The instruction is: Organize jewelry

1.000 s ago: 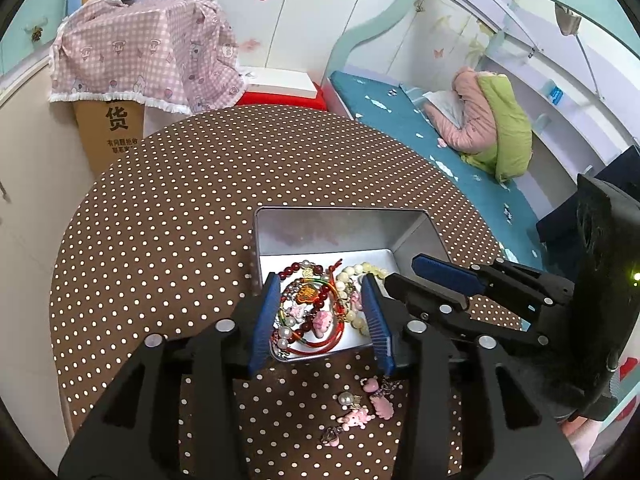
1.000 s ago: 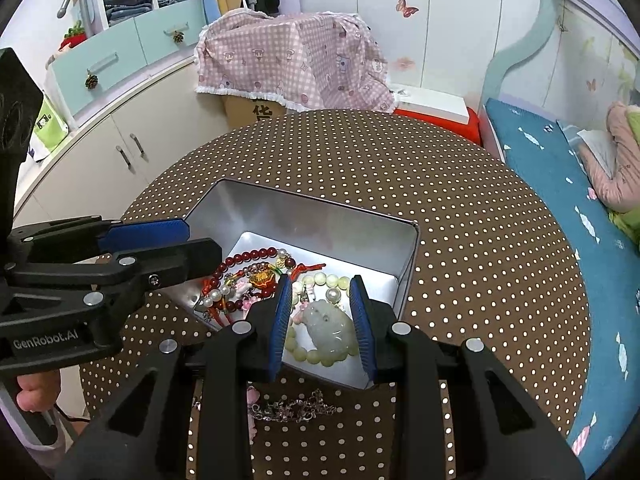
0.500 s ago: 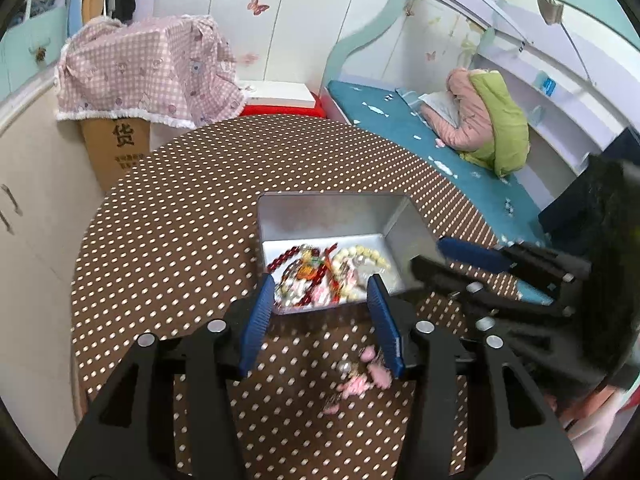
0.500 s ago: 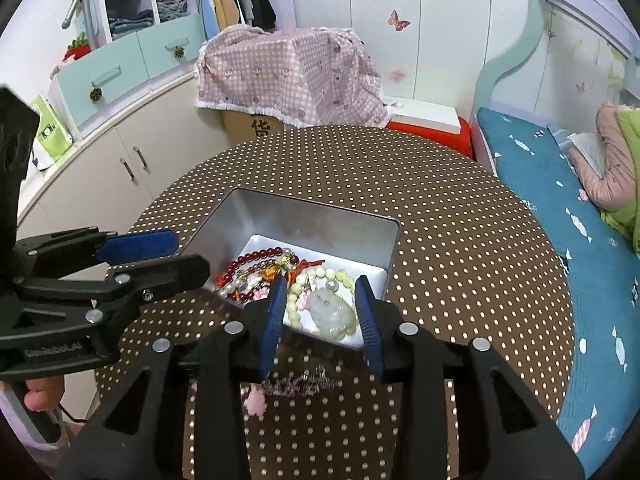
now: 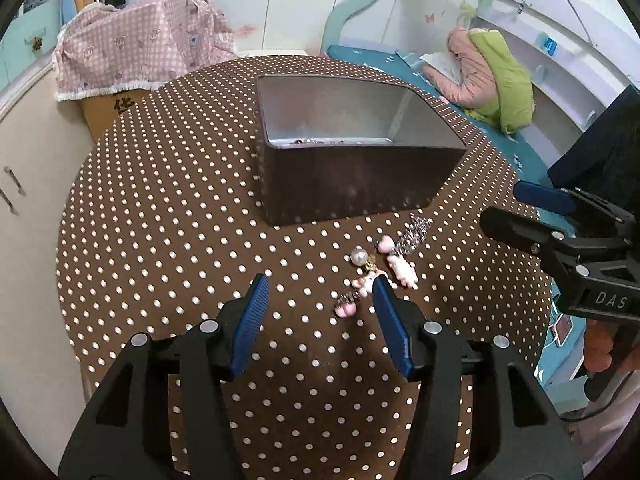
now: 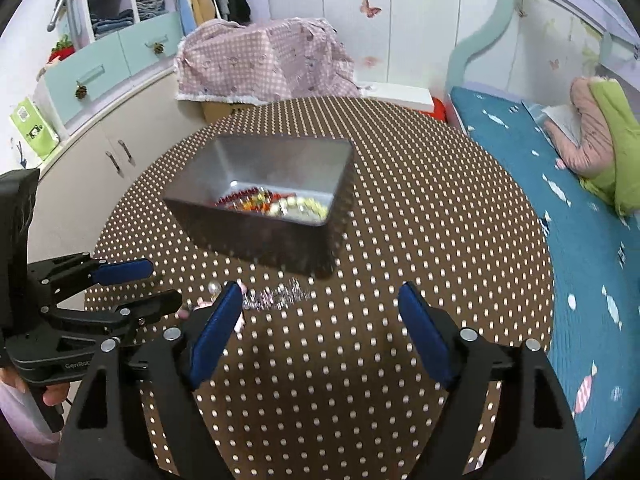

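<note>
1. The rectangular silver metal tin (image 6: 260, 204) sits near the middle of the round brown worktop with white polka dots (image 5: 168, 208). In the right wrist view, red, orange and pale green beaded bracelets (image 6: 272, 203) lie on its floor.
2. Loose pieces lie on the worktop just outside the tin's near wall, at about 5 o'clock from it in the left wrist view: a sparkly silver chain (image 5: 414, 233), a single white pearl bead (image 5: 359, 256), and a string of small pink charms (image 5: 374, 280).
3. The left tool (image 5: 320, 320) is open, its blue-padded fingers (image 5: 252, 324) spread and holding nothing. Its right finger tip sits just beside the pink charms; whether it touches them cannot be told.
4. The right tool (image 6: 320, 336) is wide open and empty above the worktop. The chain lies near its left finger tip.
5. At 12 o'clock beyond the worktop stands a cardboard box draped in pink checked cloth (image 6: 260, 64); at 3 o'clock lies a bed with a teal blanket (image 6: 580, 216).
</note>
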`<action>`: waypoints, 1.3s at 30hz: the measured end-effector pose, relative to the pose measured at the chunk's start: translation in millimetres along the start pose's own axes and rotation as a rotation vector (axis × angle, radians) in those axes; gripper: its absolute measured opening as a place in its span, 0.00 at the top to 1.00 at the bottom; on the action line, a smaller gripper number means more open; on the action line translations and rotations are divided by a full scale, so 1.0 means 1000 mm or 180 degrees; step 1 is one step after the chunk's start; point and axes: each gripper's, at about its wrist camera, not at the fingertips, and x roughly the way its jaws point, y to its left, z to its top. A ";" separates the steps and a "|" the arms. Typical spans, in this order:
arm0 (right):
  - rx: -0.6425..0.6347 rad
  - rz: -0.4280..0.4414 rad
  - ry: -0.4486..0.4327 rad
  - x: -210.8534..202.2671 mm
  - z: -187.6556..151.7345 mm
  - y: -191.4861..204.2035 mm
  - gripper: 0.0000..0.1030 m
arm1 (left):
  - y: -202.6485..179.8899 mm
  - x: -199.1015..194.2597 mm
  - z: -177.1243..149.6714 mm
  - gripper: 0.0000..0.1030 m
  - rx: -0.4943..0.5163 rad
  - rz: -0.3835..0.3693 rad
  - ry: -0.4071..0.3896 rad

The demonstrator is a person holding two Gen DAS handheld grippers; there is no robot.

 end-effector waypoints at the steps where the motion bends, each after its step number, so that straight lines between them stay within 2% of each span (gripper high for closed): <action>1: 0.0008 -0.0014 0.0020 0.001 -0.002 0.000 0.23 | 0.000 0.001 -0.002 0.46 0.0014 0.0011 -0.0015; 6: 0.0014 -0.0023 0.0069 0.002 -0.010 0.003 0.20 | -0.004 0.008 -0.012 0.47 0.0068 -0.0055 -0.0039; 8: 0.0014 -0.0022 0.0092 0.005 -0.011 0.003 0.19 | -0.005 0.010 -0.015 0.47 0.0104 -0.0013 -0.0089; 10: 0.0026 -0.0028 0.0118 0.007 -0.013 0.002 0.19 | -0.007 0.011 -0.017 0.52 0.0150 0.0028 -0.0137; 12: 0.0036 -0.0040 0.0154 0.011 -0.014 0.003 0.19 | -0.010 0.012 -0.019 0.64 0.0191 0.0067 -0.0193; 13: 0.0031 -0.0049 0.0169 0.013 -0.014 0.004 0.19 | -0.011 0.012 -0.020 0.67 0.0217 0.0104 -0.0210; 15: 0.0009 -0.0049 0.0206 0.016 -0.016 0.007 0.19 | -0.013 0.013 -0.021 0.81 0.0273 0.0162 -0.0219; 17: -0.0015 -0.0023 0.0225 0.019 -0.016 0.010 0.19 | -0.014 0.012 -0.023 0.88 0.0287 0.0162 -0.0210; 21: -0.0051 0.0001 0.0226 0.020 -0.015 0.014 0.19 | -0.011 0.009 -0.028 0.89 0.0267 0.0167 -0.0216; 25: -0.0121 0.0071 0.0231 0.023 -0.015 0.019 0.19 | 0.001 0.005 -0.030 0.89 0.0017 0.0108 -0.0225; 26: -0.0159 0.0087 0.0224 0.024 -0.014 0.021 0.21 | 0.006 0.003 -0.030 0.89 -0.0068 0.0097 -0.0227; 30: -0.0357 0.0177 0.0235 0.030 -0.015 0.035 0.44 | 0.018 -0.005 -0.028 0.89 -0.0264 -0.0020 -0.0283; 34: -0.0459 0.0205 0.0301 0.042 -0.014 0.043 0.57 | 0.024 -0.015 -0.022 0.89 -0.0311 -0.0012 -0.0377; 35: -0.0500 0.0207 0.0320 0.046 -0.014 0.044 0.63 | 0.024 -0.017 -0.021 0.89 -0.0328 -0.0028 -0.0382; 37: -0.0599 0.0132 0.0289 0.049 -0.015 0.047 0.70 | 0.023 -0.018 -0.016 0.89 -0.0329 -0.0014 -0.0381; 38: -0.0615 0.0129 0.0290 0.050 -0.015 0.048 0.74 | 0.022 -0.018 -0.015 0.89 -0.0323 0.0003 -0.0385; 39: -0.0608 0.0130 0.0296 0.049 -0.016 0.048 0.84 | 0.020 -0.019 -0.013 0.89 -0.0317 0.0006 -0.0386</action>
